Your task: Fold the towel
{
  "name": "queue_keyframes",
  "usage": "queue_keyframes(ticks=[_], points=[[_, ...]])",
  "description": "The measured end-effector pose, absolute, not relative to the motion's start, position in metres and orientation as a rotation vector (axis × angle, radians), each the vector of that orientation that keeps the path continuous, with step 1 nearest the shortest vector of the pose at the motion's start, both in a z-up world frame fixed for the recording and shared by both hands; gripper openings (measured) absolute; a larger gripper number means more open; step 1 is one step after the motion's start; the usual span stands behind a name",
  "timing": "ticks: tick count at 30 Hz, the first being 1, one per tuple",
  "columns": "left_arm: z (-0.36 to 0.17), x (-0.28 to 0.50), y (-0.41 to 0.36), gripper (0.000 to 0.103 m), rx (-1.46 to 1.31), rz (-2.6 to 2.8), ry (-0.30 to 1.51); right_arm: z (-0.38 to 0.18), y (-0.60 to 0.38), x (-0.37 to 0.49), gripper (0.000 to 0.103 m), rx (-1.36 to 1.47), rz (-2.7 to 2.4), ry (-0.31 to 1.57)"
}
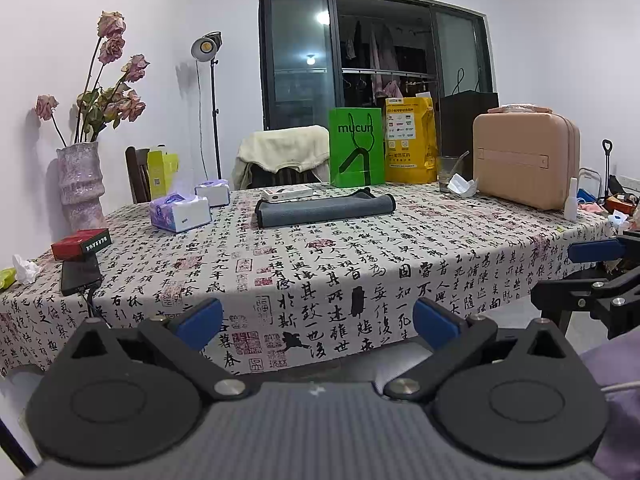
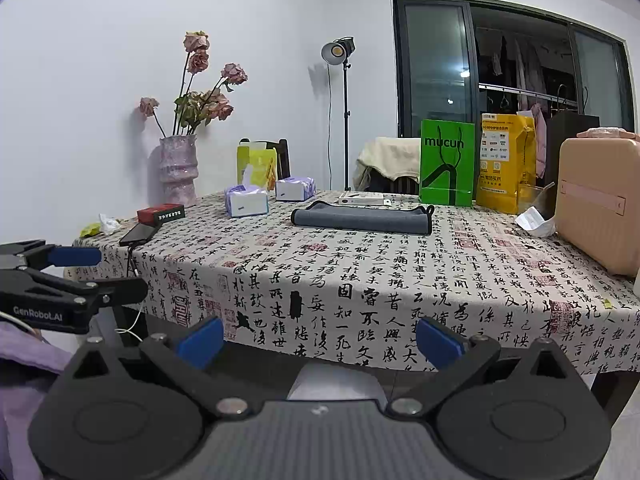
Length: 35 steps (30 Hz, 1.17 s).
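We hold both off the near edge, each spread wide and empty: left gripper (image 1: 318,322), right gripper (image 2: 318,338). One grey towel (image 1: 325,210) lies flat mid-tabletop (image 1: 360,264), well ahead of both, its long axis running left to right across our line of reach. It looks already doubled, though at this range we can't be sure. Neither gripper seems clearly nearer. Behind it: two tissue boxes (image 1: 180,212), one green bag (image 1: 356,146).

The counter (image 1: 360,264) carried a folded grey towel (image 1: 325,210), two tissue packs (image 1: 180,212), a green bag (image 1: 356,148) and a pink case (image 1: 526,160).
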<state>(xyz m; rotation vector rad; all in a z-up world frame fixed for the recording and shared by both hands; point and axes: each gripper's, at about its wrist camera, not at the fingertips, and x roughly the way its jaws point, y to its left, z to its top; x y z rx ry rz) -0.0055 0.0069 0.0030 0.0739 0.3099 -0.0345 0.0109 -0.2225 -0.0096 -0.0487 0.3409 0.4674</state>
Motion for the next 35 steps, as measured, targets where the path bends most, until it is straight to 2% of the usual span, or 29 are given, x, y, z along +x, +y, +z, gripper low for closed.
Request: queue_keyframes(ticks=[35], points=[[0.0035,-0.0062,0.0045,0.103,0.077,-0.029,0.307,-0.0097,-0.2251,0.0147,0.103,-0.040,0.464,0.346]])
